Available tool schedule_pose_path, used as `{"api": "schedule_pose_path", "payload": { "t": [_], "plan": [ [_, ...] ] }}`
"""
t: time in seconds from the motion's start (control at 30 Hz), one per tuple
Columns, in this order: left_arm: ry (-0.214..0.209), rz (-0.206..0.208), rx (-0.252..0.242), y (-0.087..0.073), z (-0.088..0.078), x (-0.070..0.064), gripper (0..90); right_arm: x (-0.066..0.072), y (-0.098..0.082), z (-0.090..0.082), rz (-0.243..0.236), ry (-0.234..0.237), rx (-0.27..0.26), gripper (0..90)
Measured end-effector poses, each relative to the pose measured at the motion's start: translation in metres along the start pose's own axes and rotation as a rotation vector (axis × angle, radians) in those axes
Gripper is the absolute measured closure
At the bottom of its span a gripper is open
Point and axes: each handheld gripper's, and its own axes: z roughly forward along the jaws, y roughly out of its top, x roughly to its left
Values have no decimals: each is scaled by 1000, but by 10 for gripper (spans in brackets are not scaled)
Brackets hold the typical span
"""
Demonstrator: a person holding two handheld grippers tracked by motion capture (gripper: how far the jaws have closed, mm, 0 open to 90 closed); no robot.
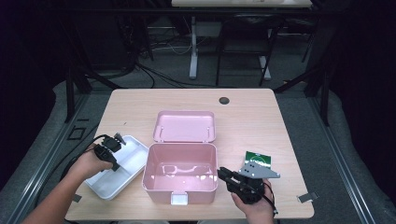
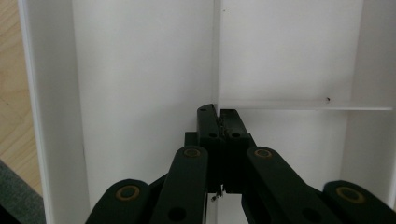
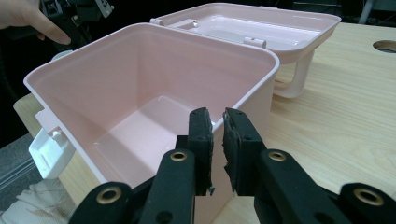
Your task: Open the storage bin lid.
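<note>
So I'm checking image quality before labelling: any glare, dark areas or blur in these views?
High view: soft overall, bright glints on the floor of the open pink plastic box, surroundings beyond the table nearly black. Left gripper view: evenly lit white divided tray, black gripper in dim shadow. Right gripper view: box sharp, top-left background dark.

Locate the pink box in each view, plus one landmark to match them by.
High view: pink box at centre front of the table, lid open flat behind it.
Left gripper view: not in it; the left tool grips the white tray divider.
Right gripper view: box at left and centre, right tool clamped on its near wall.
Shared landmark: white latch.
</note>
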Motion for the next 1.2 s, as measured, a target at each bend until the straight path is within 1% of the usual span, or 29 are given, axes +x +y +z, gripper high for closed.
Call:
{"api": "schedule_pose_path", "payload": {
  "t": [0.1,0.13,0.17,0.2,0.23,0.3,0.33,0.37,0.4,0.43,0.47,0.53,0.57,0.6,0.63,0.7,0.73,0.77,0.8,0.83,0.87,0.93,0.97,1.0,1.03,1.07,1.1,1.17,1.2],
  "plan": [
    [-10,-3,-3,0,6,0,891,0,0,1,-6,0,2,805],
    [-12,-8,-4,-1,11,1,891,-2,1,1,-6,8,9,789],
    [-12,-8,-4,-1,11,1,891,-2,1,1,-6,8,9,789],
    [-7,-5,-1,-1,13,2,891,-2,1,0,-6,3,23,784],
    [6,-5,-1,-2,15,2,890,-3,2,0,-3,5,16,778],
    [11,-3,2,-2,16,3,889,-2,2,1,-3,8,11,775],
    [3,-12,-8,-4,15,3,871,-2,4,0,-7,14,15,766],
    [3,-12,-8,-4,15,3,856,-2,4,0,-7,14,15,766],
    [-1,-25,-19,-5,14,3,856,-3,4,0,-6,21,15,761],
    [-7,-20,-10,-6,13,3,812,-2,5,-1,-6,17,17,755],
    [-27,-29,-32,-9,11,3,753,-3,8,0,-7,12,28,748],
    [-28,-29,-42,-11,9,2,705,-3,9,0,-11,8,36,743],
    [-31,-28,-47,-13,8,1,705,-3,9,0,-11,8,36,743],
    [-36,-33,-53,-15,6,-1,679,-3,10,0,-9,8,42,737],
    [-37,-27,-59,-16,5,-2,642,-3,11,1,-11,5,47,730],
    [-46,-28,-86,-19,2,-5,619,-2,13,1,-14,7,56,709],
    [-47,-21,-99,-21,0,-7,584,-2,14,0,-22,-7,65,700],
    [-39,-14,-109,-23,-2,-8,575,-1,15,0,-25,-7,72,686],
    [-44,-20,-120,-24,-2,-8,571,-2,17,-1,-31,-5,80,672],
    [-59,-15,-138,-26,-5,-8,557,-2,18,-1,-36,-4,87,658],
    [-60,-11,-153,-28,-9,-8,532,-2,23,-3,-53,-9,103,633],
    [-54,-11,-160,-29,-12,-8,530,-2,26,-3,-58,-14,108,618],
    [-48,-9,-167,-30,-14,-8,523,-3,29,-4,-64,-14,124,594],
    [-47,-5,-172,-32,-16,-7,496,-4,34,-4,-79,-11,170,548],
    [-51,-6,-183,-33,-17,-8,491,-5,35,-4,-90,-11,196,531],
    [-55,-3,-182,-35,-18,-8,491,-5,35,-4,-90,-11,196,531],
    [-57,0,-181,-36,-19,-8,488,-5,37,-3,-103,-20,229,523],
    [-53,1,-187,-39,-21,-9,488,-7,38,-1,-127,-26,272,513],
    [-52,8,-184,-40,-22,-8,488,-9,38,0,-133,-38,294,511]
  ]
}}
